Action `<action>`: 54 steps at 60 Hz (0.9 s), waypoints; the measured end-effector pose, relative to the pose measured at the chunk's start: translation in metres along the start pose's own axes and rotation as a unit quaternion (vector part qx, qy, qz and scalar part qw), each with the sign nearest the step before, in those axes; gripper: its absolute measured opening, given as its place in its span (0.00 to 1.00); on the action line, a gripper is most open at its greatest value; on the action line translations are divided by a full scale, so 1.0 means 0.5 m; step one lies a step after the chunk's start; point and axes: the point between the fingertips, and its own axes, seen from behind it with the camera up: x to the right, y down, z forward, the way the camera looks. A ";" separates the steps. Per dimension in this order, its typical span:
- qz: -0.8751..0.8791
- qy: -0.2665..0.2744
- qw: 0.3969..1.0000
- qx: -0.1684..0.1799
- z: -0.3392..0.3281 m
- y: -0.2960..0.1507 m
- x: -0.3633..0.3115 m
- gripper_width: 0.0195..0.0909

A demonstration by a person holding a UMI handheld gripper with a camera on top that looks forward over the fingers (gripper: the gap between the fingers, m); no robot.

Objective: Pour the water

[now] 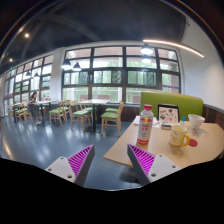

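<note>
A clear bottle (145, 125) with a red cap and a pink label stands upright on a light wooden table (198, 150), just beyond my right finger. Past it on the same table are a white cup (196, 122) and a yellow-green cup (178, 135) with a small white thing beside it. My gripper (111, 162) is open, its two magenta pads (80, 160) spread wide with only the floor and the table's near corner between them. Nothing is held.
A framed sign (168, 114) stands at the back of the table, before a green bench (172, 101). Further off are dining tables and chairs (111, 117) along a wall of large windows. Grey floor (50, 145) stretches to the left.
</note>
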 end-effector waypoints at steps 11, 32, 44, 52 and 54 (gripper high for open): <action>0.001 0.003 1.000 0.000 -0.007 0.002 0.004 0.80; -0.001 0.030 1.000 0.005 -0.022 0.012 0.077 0.80; 0.005 0.079 0.997 -0.004 0.006 0.027 0.207 0.80; 0.006 0.098 0.995 -0.007 0.075 0.021 0.274 0.80; 0.002 0.100 0.995 -0.008 0.101 0.016 0.284 0.80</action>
